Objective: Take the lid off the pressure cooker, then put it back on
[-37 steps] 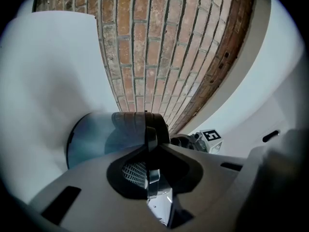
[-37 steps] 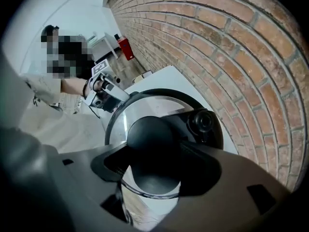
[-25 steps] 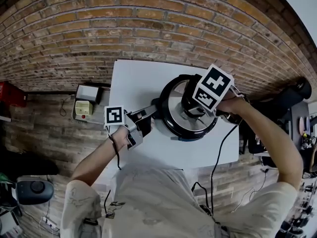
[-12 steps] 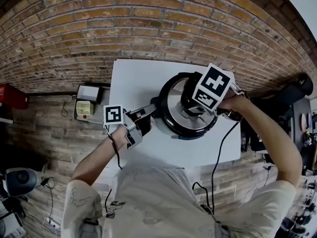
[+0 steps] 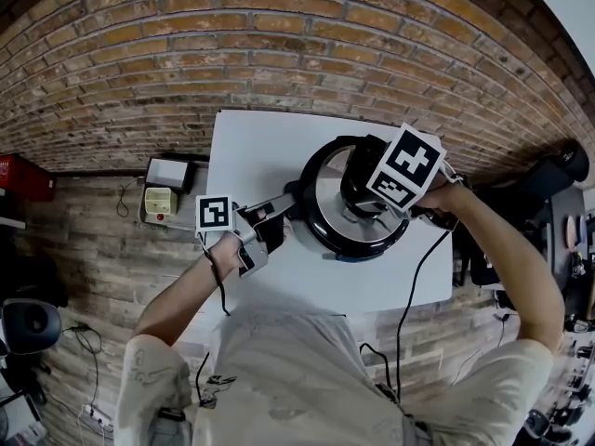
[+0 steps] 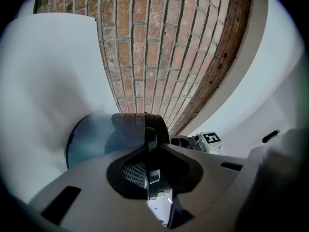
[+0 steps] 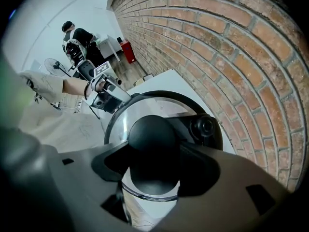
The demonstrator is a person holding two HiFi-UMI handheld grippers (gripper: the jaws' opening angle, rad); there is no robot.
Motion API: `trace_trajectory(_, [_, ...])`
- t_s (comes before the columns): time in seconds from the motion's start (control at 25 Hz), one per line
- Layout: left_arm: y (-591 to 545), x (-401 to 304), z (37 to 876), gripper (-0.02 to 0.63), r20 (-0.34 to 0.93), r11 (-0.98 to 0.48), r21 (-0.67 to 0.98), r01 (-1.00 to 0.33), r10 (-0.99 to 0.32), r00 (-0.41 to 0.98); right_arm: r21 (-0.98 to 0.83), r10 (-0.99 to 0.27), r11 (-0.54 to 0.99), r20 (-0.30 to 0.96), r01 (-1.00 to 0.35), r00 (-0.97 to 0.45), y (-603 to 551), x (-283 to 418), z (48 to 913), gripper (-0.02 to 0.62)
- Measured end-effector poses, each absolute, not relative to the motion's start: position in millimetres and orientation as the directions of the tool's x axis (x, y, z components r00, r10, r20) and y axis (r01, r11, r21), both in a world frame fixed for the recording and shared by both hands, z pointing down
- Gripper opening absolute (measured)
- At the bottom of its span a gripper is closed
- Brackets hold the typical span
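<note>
- Pressure cooker (image 5: 321, 226): on white table (image 5: 251, 147), lid (image 5: 330, 203) seated.
- Left gripper (image 6: 151, 151): clamped on side handle (image 6: 140, 124).
- Right gripper (image 7: 155, 164): pointing down, jaws round lid knob (image 7: 153, 134), apparently gripping.

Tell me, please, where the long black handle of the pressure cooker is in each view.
Head view: the handle sticks out left of the pot, in the left gripper.
Left gripper view: low centre, clamped between the jaws.
Right gripper view: upper left of the lid, held by the left gripper.
Shared landmark: the brick wall.
</note>
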State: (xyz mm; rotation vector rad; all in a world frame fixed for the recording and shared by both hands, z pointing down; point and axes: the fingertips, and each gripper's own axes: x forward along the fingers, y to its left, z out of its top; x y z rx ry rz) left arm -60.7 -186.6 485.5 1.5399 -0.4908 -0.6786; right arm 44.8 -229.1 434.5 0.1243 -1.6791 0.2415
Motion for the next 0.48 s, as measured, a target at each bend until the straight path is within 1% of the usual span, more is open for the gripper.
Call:
trace_trajectory(0.28, [-188,-63,487,0.066,-0.125,-0.099,0.992,0.079,-0.670,0.732,-0.084,0.061,0.974,0.991,-0.210,-0.116,-229,43,431,0.295])
trace_trajectory(0.48, [-188,-63,486,0.066,-0.124,-0.089,0.992,0.086,-0.672,0.730,-0.078,0.051,0.975,0.990,-0.210,-0.131,-234,44,407,0.293])
